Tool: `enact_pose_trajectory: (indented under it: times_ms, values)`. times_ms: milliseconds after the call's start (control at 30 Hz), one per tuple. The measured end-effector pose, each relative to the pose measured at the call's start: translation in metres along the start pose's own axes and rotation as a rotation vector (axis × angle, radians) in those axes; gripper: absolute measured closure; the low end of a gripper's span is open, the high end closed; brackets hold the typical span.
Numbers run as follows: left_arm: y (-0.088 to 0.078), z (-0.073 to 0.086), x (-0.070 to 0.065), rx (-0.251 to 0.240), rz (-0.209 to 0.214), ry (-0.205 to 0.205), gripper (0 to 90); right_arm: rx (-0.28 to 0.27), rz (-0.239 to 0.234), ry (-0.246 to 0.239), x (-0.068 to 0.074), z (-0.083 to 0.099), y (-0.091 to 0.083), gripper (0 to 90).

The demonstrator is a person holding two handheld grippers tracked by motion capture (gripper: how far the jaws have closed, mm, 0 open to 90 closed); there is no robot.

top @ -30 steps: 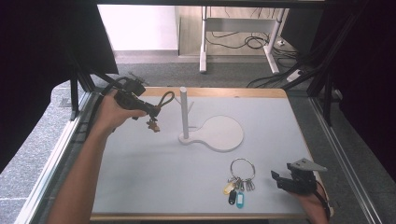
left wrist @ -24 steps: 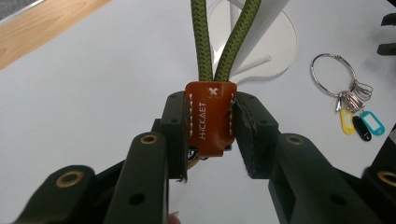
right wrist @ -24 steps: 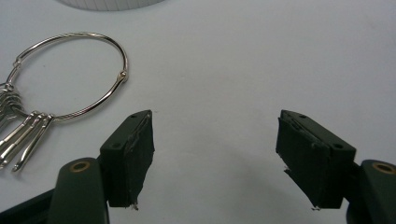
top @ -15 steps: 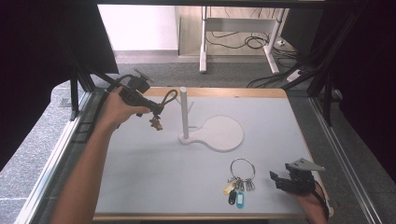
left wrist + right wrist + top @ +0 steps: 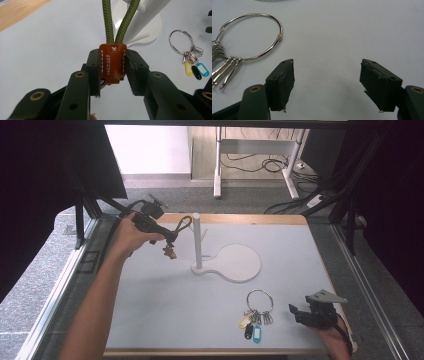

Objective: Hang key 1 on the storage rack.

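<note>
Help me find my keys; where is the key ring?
In the high view, the key ring lies on the table's near right side, between the white stand and right gripper.

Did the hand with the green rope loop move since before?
Yes, a little. The left gripper holding the green rope keychain has drifted right, closer to the white post, which stayed put.

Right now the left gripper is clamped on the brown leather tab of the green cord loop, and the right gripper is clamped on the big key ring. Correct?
Not quite. The right gripper is open beside the key ring, as the right gripper view shows. The left gripper does clamp the leather tab.
</note>
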State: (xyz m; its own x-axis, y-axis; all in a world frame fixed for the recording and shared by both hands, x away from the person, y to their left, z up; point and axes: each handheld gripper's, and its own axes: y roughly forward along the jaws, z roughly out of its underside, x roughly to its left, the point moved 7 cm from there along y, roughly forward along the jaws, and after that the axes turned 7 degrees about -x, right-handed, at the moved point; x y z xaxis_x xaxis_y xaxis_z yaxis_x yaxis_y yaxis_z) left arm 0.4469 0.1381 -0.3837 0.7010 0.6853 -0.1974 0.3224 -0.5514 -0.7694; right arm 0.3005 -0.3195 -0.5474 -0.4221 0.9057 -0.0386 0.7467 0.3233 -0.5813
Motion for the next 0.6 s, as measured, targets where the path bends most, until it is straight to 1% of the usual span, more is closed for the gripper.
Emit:
enact_pose_trajectory:
  times_ms: [200,300,600]
  values:
    - [0.009,0.001,-0.004,0.019,0.009,0.013,66.9,0.003,0.003,0.0,0.0,0.0,0.0,28.1]
    - [0.015,0.001,-0.007,0.027,0.022,0.016,66.8,0.002,0.002,-0.002,0.0,0.0,0.0,28.1]
    - [0.027,0.007,-0.009,0.039,0.026,0.016,66.7,0.003,0.005,-0.001,-0.001,0.001,0.0,28.1]
